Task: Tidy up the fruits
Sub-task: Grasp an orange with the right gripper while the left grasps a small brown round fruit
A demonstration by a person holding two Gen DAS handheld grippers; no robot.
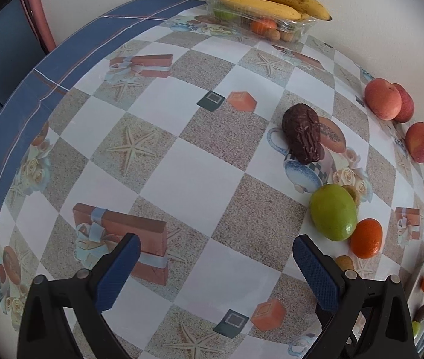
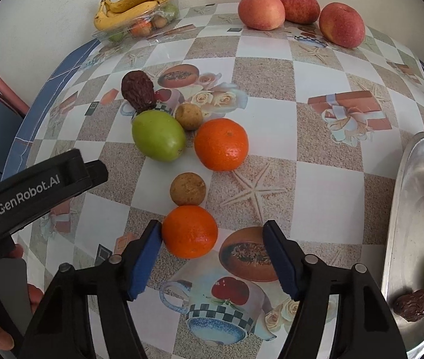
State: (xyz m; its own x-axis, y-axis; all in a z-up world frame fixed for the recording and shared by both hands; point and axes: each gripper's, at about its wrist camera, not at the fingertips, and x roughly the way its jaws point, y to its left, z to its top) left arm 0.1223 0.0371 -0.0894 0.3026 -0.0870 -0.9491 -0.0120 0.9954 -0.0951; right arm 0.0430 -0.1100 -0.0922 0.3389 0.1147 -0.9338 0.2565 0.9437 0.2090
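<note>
Loose fruit lies on the patterned tablecloth. In the right wrist view my right gripper [image 2: 212, 239] is open, and a small orange [image 2: 189, 232] sits just ahead of its left fingertip, touching it. Beyond lie a brown longan [image 2: 187, 188], a bigger orange [image 2: 221, 144], a green fruit [image 2: 158, 135], another longan [image 2: 188, 116] and a dark date [image 2: 138, 90]. My left gripper [image 1: 216, 249] is open and empty over bare cloth; the green fruit [image 1: 333, 212], an orange [image 1: 365, 238] and the date [image 1: 302, 137] lie to its right.
A metal plate [image 2: 412, 209] at the right holds an orange, a green fruit and a date. Three peaches [image 2: 300, 15] sit at the far edge. A clear tray with bananas [image 2: 132, 6] stands at the back left. The table edge drops off on the left.
</note>
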